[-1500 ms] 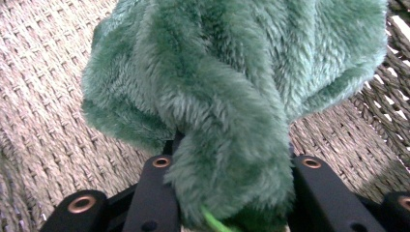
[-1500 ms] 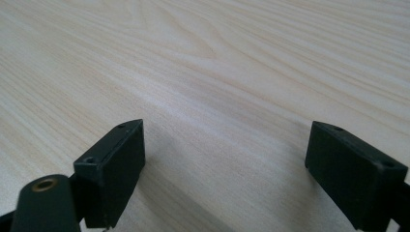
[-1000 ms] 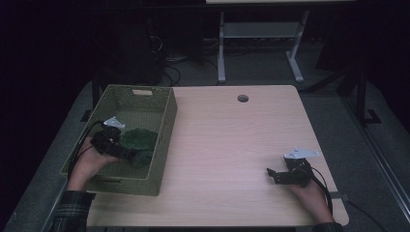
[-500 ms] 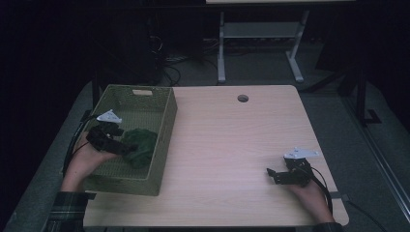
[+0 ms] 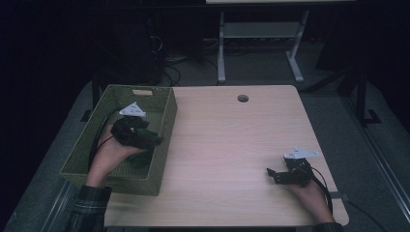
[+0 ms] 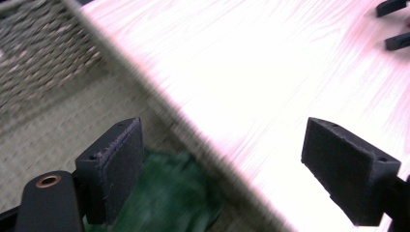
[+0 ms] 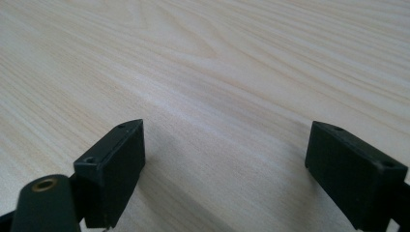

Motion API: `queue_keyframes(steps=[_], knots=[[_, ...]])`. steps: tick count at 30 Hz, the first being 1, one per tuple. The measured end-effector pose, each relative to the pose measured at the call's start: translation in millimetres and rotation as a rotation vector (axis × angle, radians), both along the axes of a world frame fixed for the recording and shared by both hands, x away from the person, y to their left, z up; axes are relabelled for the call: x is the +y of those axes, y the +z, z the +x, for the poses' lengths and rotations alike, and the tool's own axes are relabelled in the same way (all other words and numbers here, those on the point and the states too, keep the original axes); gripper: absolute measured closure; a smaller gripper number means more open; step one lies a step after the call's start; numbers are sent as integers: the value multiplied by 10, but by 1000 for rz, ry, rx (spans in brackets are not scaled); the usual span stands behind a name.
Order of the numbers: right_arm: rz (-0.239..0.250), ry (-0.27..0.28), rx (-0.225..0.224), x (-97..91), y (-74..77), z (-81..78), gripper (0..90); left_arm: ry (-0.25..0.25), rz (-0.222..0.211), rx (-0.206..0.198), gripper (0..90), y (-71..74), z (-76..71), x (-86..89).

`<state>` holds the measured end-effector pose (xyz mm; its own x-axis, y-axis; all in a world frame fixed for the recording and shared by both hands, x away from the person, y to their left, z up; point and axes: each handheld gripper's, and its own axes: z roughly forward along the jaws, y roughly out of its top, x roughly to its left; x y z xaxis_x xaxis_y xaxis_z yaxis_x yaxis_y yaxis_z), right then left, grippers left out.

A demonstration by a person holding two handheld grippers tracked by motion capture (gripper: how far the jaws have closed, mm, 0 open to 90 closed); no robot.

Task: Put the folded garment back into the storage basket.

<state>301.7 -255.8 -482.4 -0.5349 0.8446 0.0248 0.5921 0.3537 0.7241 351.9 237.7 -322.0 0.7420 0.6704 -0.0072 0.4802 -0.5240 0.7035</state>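
The left hand-held gripper hangs over the green woven basket at the left edge of the pale wooden surface, its jaws spread wide with nothing between them. In the left gripper view one jaw sits above the basket's inside and the other above the bare wood, so the gripper straddles the basket's right wall without clearly touching it (the view is blurred, so contact cannot be told). Just below the jaws, on the basket's floor, lies a crumpled dark green cloth, free of the pads; in the high view the cloth shows as a dark patch near the person's left hand. The right hand-held gripper rests low near the surface's right front corner, well apart from the basket, released as well: its jaws stand wide over plain wood grain, gripping nothing.
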Motion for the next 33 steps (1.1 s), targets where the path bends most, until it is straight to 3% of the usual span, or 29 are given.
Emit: queue_keyframes(steps=[8, 9, 14, 22, 23, 24, 28, 33], knots=[[0, -1, 1, 1, 0, 0, 137, -58, -26, -22, 153, -67, -38, -426], [0, -1, 1, 1, 0, -1, 138, -77, -31, -26, 152, -116, -57, -551], [1, -2, 1, 1, 0, -1, 137, -109, -32, -30, 152, -255, -104, -837], [0, -2, 1, 1, 0, -1, 137, -144, -26, -34, 151, -508, -179, -1140], [0, -1, 1, 1, 1, -1, 137, -151, -42, -29, 151, -617, -202, -1215], [0, -1, 1, 1, 1, -1, 137, -151, -42, -29, 151, -617, -202, -1215], [0, 0, 0, 0, 0, 0, 137, -173, -39, -18, 142, -851, -226, -1327], [0, -1, 1, 1, 1, 0, 137, -188, 7, -4, 130, -1159, -213, -1402]])
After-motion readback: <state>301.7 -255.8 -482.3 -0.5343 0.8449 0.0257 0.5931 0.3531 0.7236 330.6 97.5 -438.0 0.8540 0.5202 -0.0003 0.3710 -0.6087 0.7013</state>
